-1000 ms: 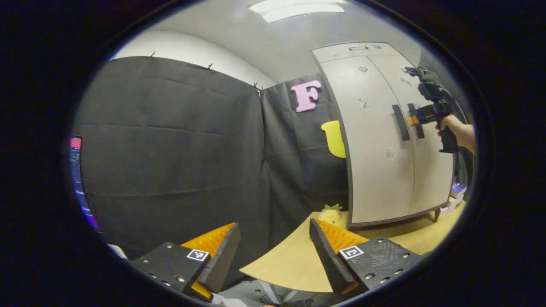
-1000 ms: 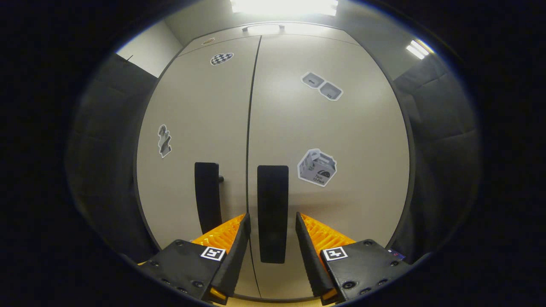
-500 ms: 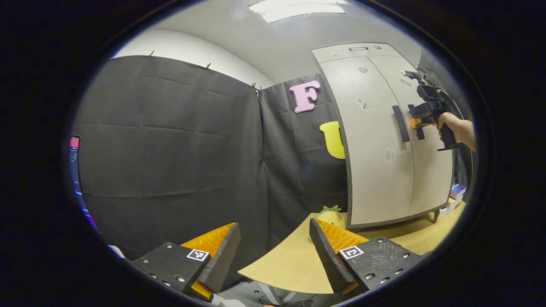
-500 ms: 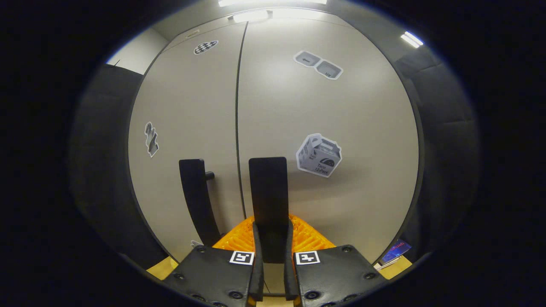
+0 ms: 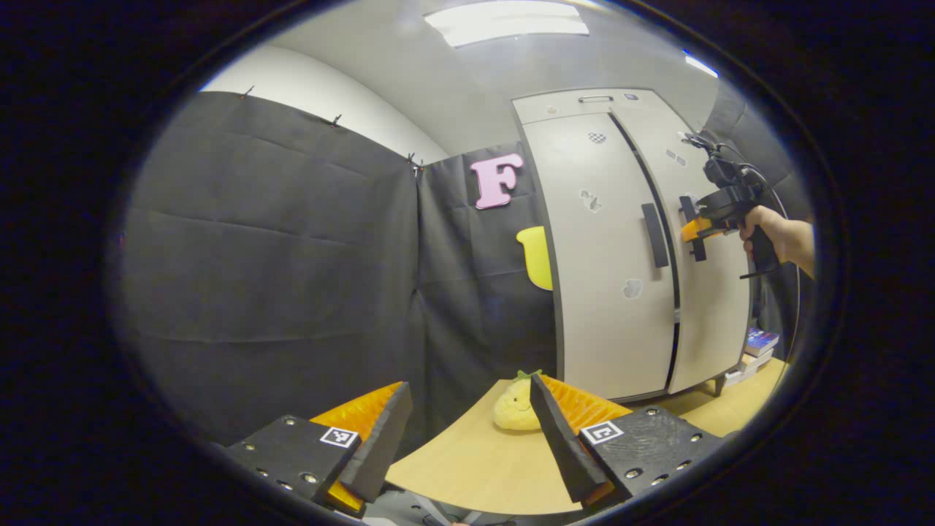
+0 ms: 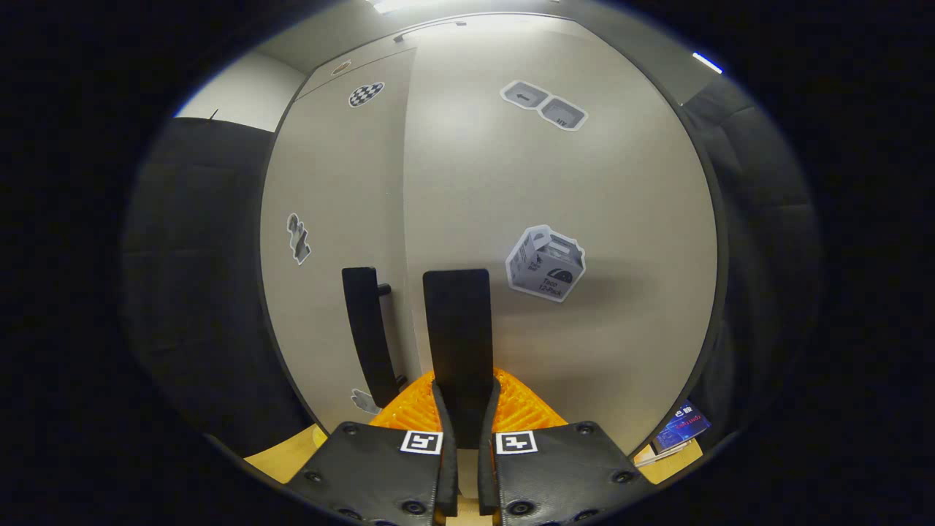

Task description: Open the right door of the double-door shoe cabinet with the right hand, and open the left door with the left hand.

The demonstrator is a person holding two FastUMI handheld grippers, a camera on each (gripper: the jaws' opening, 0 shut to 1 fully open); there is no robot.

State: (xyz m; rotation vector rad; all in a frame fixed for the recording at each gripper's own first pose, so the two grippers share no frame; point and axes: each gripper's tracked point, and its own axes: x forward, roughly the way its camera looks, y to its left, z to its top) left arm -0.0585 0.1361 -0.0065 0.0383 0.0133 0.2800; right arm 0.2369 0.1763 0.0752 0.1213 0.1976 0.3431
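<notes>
The shoe cabinet (image 5: 621, 263) stands on the wooden surface (image 5: 475, 467) against the booth's black cloth. Its stickers are too small to read. The right hand-held gripper (image 6: 467, 409) is clamped on the right door's handle (image 6: 458, 321), both fingers pressing it — the right door (image 5: 705, 292) stands slightly ajar, a dark gap beside the flush left door (image 5: 599, 292). The left hand-held gripper (image 5: 467, 431) hangs wide open, empty, well away from the cabinet, near a plush toy (image 5: 515, 403).

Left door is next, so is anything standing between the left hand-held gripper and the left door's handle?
Nothing visible does. The left hand-held gripper is open and far back over the table; a yellow plush toy sits low by the cabinet's base, well below the left door handle.
</notes>
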